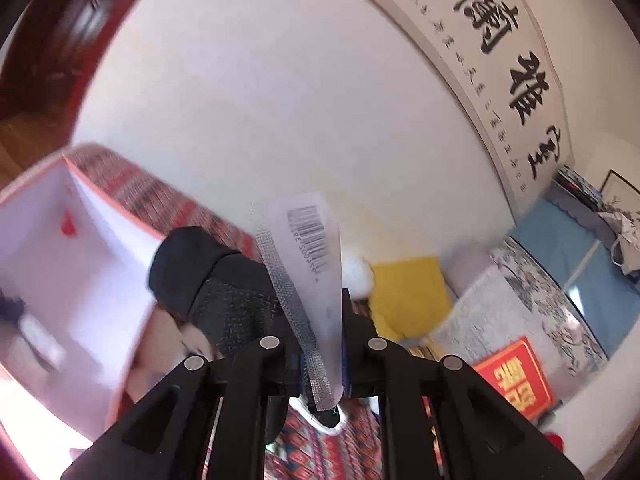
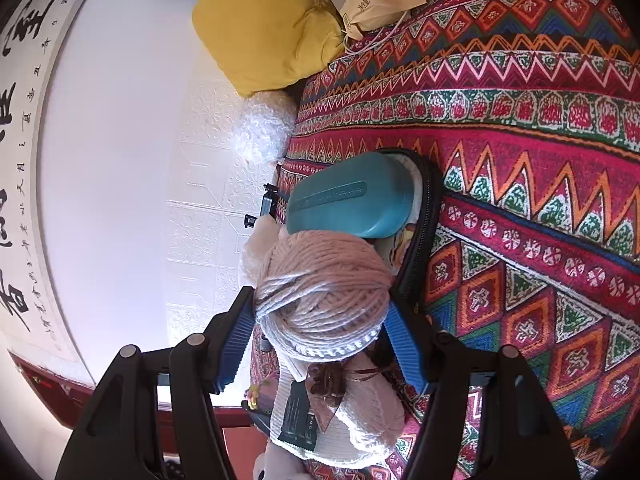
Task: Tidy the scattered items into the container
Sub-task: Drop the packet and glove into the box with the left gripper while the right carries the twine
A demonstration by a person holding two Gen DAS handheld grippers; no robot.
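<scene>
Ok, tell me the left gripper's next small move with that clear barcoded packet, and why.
Probably carry it sideways over the open white box and lower it. The left gripper is shut on the clear plastic packet with a barcode, lifted above the patterned cloth, and the box sits just beside it.

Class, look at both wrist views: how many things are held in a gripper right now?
2. The clear barcode packet is pinched in the left gripper; the pink yarn ball sits between the right gripper pads, above the patterned cloth.
</scene>
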